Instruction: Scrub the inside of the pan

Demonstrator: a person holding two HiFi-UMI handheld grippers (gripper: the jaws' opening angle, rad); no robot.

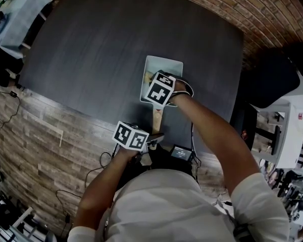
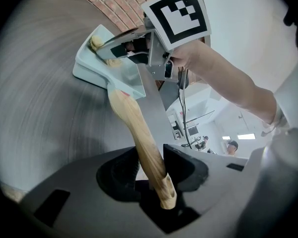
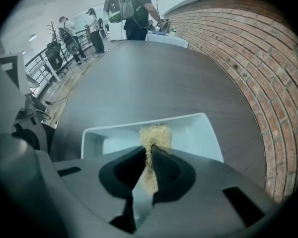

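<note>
I see the pan (image 1: pixel 166 67), a pale rectangular dish with raised walls, lying flat on the dark surface (image 1: pixel 106 49), and I place everything else from it. Its wooden handle (image 2: pixel 139 133) runs from the pan's near edge back toward me. My left gripper (image 2: pixel 151 175) sits at the far end of that handle from the pan. Its fingers (image 2: pixel 186 165) are partly closed and clamp the wood on both sides, with the butt of the handle poking out just behind them. My right gripper (image 3: pixel 150 155) hangs over the pan and points steeply down into it. Its fingers (image 3: pixel 169 167) are drawn almost together on a wad of yellowish scrubbing pad (image 3: pixel 155 133). The pad's frayed end shows past the fingertips, against the pan's floor near its far wall. From the left gripper view the right gripper (image 2: pixel 107 53) reaches into the pan with the pad at the corner furthest from the handle. In the head view the marker cube covers much of the pan's near half. A brick wall (image 3: pixel 248 58) curves along the surface to the right of the pan, and a few people (image 3: pixel 92 29) stand well beyond the pan, past the surface's far end.
</note>
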